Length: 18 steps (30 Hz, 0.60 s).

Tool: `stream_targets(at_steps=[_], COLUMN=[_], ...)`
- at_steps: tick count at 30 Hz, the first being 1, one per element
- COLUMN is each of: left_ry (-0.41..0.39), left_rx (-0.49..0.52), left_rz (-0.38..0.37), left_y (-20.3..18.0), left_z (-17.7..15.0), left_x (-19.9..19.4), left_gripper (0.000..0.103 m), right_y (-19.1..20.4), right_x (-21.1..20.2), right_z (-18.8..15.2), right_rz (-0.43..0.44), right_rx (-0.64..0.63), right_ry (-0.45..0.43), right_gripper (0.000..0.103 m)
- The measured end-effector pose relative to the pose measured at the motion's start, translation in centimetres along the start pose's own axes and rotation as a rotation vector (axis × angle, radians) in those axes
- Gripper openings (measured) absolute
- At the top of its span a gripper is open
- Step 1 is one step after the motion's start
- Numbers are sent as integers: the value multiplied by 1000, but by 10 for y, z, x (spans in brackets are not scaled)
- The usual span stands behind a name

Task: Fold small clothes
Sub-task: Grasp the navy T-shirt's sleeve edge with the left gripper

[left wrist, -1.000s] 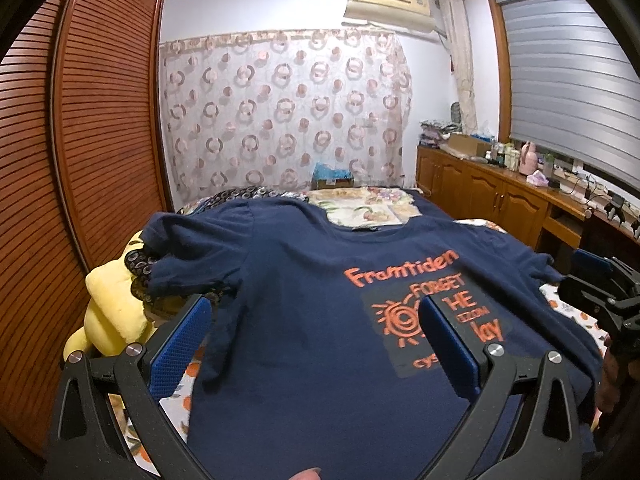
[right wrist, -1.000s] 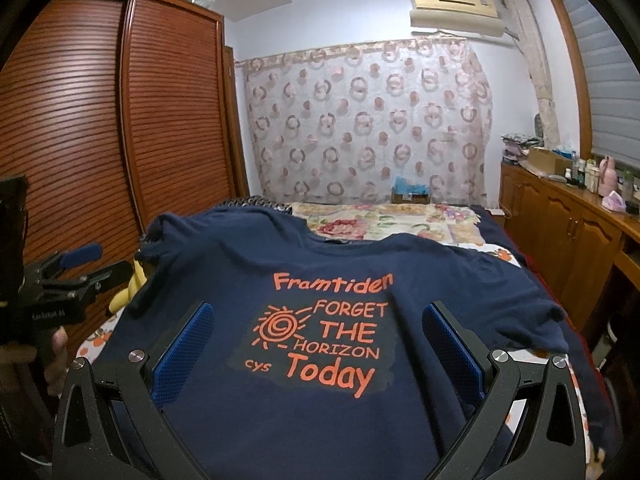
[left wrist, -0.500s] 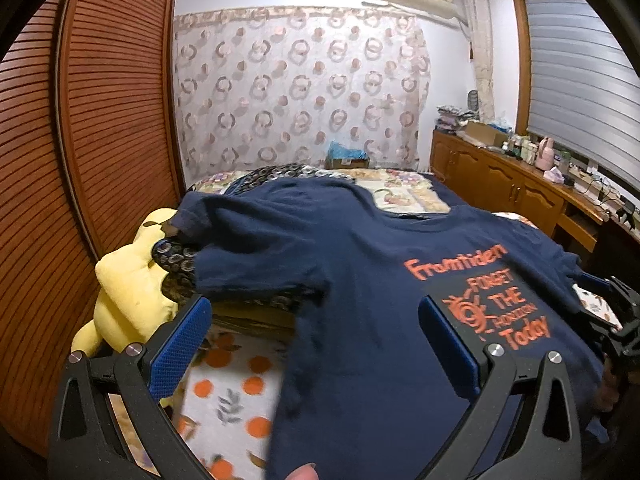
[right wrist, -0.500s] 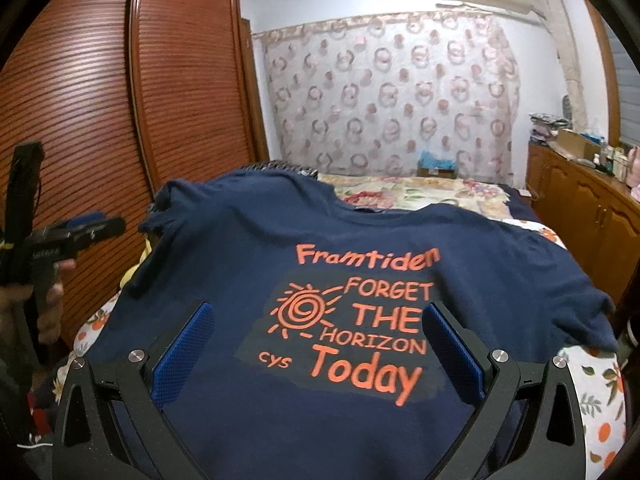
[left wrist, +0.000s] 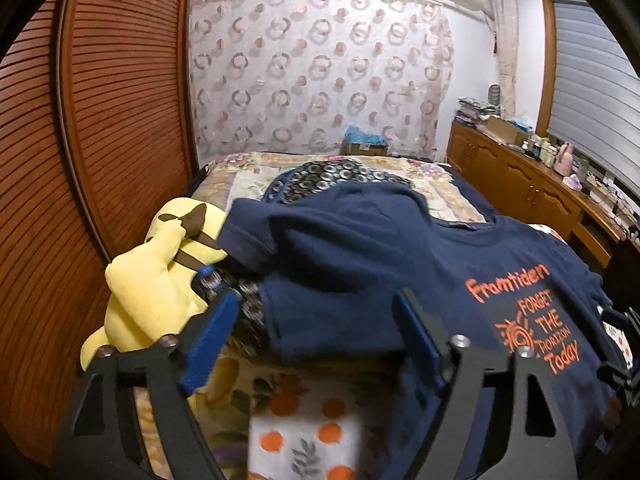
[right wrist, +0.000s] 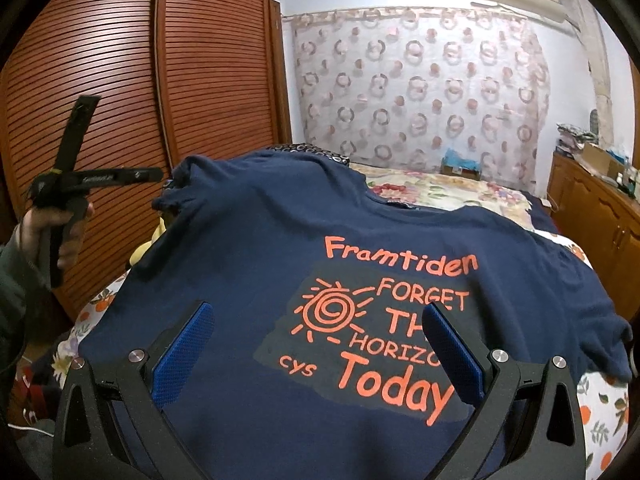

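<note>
A navy T-shirt (right wrist: 248, 272) with an orange "Forget the horizon today" print lies face up on the bed, draped over a raised pile at its far left. My left gripper (left wrist: 314, 308) hovers at the shirt's left sleeve (left wrist: 320, 264). Its jaws are closing, with the sleeve's lower edge between them and the pads (left wrist: 212, 336) not pressing on it. In the right wrist view a hand (right wrist: 48, 232) holds that gripper by the wardrobe. My right gripper (right wrist: 316, 316) stands open just above the print, with nothing gripped.
A yellow plush toy (left wrist: 160, 280) lies against the shirt's left sleeve, beside the brown louvred wardrobe (left wrist: 100, 120). A ring-patterned dark cloth (left wrist: 340, 172) lies under the shirt's far end. The orange-dotted bedsheet (left wrist: 304, 420) shows near me. A wooden dresser (left wrist: 540, 192) lines the right wall.
My left gripper has swung left, from over the print to the left sleeve, and its jaws have narrowed. The right gripper has drifted slightly, still over the print.
</note>
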<state>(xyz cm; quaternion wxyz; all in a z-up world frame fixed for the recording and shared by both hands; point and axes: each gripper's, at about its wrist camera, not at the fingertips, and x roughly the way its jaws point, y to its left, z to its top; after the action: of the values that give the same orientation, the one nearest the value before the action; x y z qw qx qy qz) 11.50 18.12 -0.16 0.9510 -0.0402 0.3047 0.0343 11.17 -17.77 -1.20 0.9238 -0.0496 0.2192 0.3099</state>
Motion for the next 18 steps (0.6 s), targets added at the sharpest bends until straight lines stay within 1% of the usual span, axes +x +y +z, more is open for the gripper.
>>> stream_targets(at_steps=[1,3,5,7,9,10,12,13,14,15,18], left_ry=[8,33,65,84,104,113,122,120,125,129,106], left_rx=[-4,-4,7,25,27,29,43,52,62,66,65], left_rz=[0,4,40,79,91,90,105,116,129,130,118], left_y=[3,10,15,16,16,17,17,18,17,19,21], left_z=[4,11,19,25,27,28,30,29,30,30,33], left_x=[4,16,33,48,58,63,69,69,71,71,64], left_gripper=[69,56,50,49,40,38,24,19,13,8,6], right_y=[0,4,6,8,9,8,8,7,7,5,4], right_x=[0,-1,0,3,3,3,2,1,0,0,-1], right_z=[-1,-4,-6,-6,-7,-7,-7,-8,-8,-8,-10], right_rz=[3,8,9,8,9,8,4,4,2,1,-2], right_rx=[0,1,-2,-1,4,6,8,11,14,16,29], right_ry=[-2,-4,-1,5,11,13,14,14,14,15,14], right_gripper=[103,103,103,103,103,103,103,103,103,103,103])
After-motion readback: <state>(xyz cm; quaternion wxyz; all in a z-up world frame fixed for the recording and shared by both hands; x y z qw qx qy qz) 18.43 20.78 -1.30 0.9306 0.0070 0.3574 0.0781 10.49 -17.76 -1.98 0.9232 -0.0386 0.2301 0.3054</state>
